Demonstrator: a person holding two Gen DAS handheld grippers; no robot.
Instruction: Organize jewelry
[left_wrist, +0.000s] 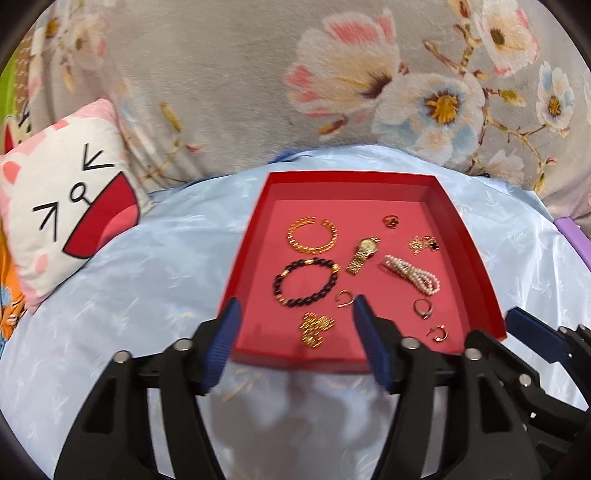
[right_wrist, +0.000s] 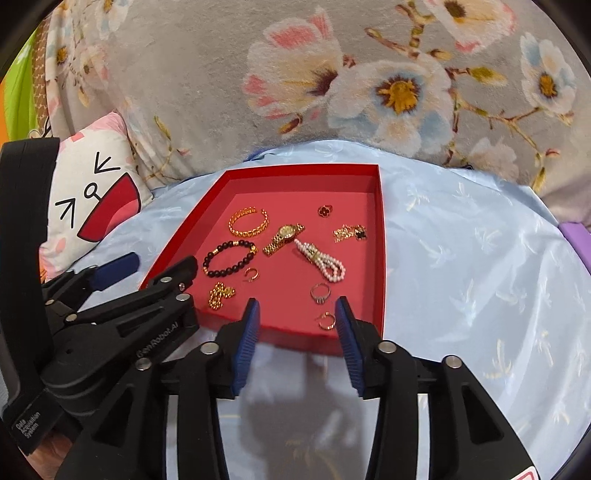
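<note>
- Pale blue satin cloth spread over the surface, with a grey floral blanket behind and a cartoon-face cushion at far left.
- Red tray resting on the cloth, all jewelry lying loose inside it.
- At the tray's far left, gold bangle; just nearer, dark bead bracelet.
- In the middle, gold watch; to its right, pearl bracelet.
- Along the far right, red flower ring and gold chain with black clover.
- Near the front edge, gold chain heap, stone ring and two small hoop earrings.
- Left gripper spread wide, empty, poised over the tray's near-left corner.
- Right gripper likewise wide apart, empty, hanging over the near edge beside one hoop.
</note>
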